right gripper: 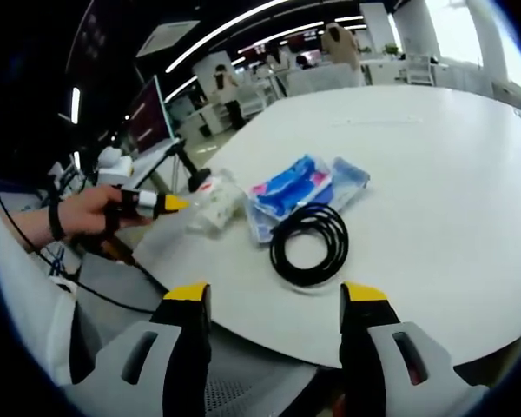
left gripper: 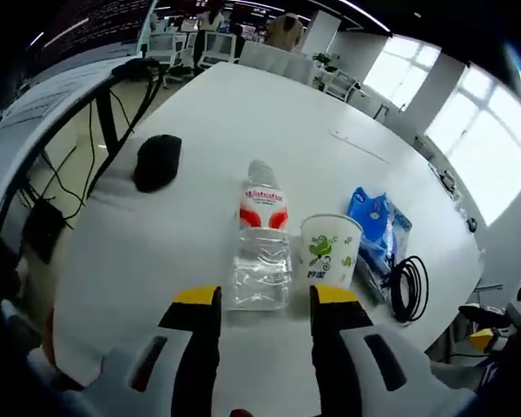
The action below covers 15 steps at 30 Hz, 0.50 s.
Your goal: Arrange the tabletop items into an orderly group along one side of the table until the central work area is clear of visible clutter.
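Observation:
A clear water bottle [left gripper: 262,248] with a red-and-white label stands on the white table [left gripper: 243,113], just ahead of my open left gripper [left gripper: 265,297] and in line with the gap between its yellow-tipped jaws. To its right are a paper cup [left gripper: 330,250] with a green print, a blue packet [left gripper: 378,226] and a coiled black cable [left gripper: 408,287]. In the right gripper view the cable [right gripper: 311,245] lies in front of the blue packets [right gripper: 304,187], and a hand [right gripper: 87,217] holds the left gripper [right gripper: 169,203] at the bottle [right gripper: 215,201]. My right gripper [right gripper: 275,295] stands open and empty, off the table's near edge.
A black pouch-like object [left gripper: 158,162] lies on the table to the left of the bottle. Black cables [left gripper: 104,130] hang over that side's edge. Desks, chairs [left gripper: 213,48] and monitors [right gripper: 152,113] stand beyond. The table's far half [right gripper: 434,139] is bare.

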Available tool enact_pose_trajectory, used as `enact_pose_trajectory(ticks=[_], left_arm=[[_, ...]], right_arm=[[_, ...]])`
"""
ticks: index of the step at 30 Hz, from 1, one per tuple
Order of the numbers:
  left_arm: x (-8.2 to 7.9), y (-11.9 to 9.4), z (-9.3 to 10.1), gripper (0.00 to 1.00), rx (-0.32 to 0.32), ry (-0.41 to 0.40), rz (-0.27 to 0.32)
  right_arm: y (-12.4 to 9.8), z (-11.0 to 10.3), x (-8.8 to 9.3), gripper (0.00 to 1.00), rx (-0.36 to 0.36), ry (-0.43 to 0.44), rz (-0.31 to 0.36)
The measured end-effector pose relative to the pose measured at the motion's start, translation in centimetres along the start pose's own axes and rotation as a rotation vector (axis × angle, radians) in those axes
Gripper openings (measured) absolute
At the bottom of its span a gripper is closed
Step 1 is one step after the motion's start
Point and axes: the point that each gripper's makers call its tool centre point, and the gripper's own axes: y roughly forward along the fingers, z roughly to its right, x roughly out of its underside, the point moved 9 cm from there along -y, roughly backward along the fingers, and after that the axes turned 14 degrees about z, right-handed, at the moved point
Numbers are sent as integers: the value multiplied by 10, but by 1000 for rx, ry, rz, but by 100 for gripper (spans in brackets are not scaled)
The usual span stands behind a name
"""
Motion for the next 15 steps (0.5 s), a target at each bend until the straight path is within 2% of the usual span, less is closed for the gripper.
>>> enact_pose_trajectory(ticks=[8,15], left_arm=[[-4,16,3,40,6,30,-22],[-7,26,4,41,14,10,-31]], right_arm=[[-5,3,1,59,14,4,4],[-9,5,2,59,24,7,7]])
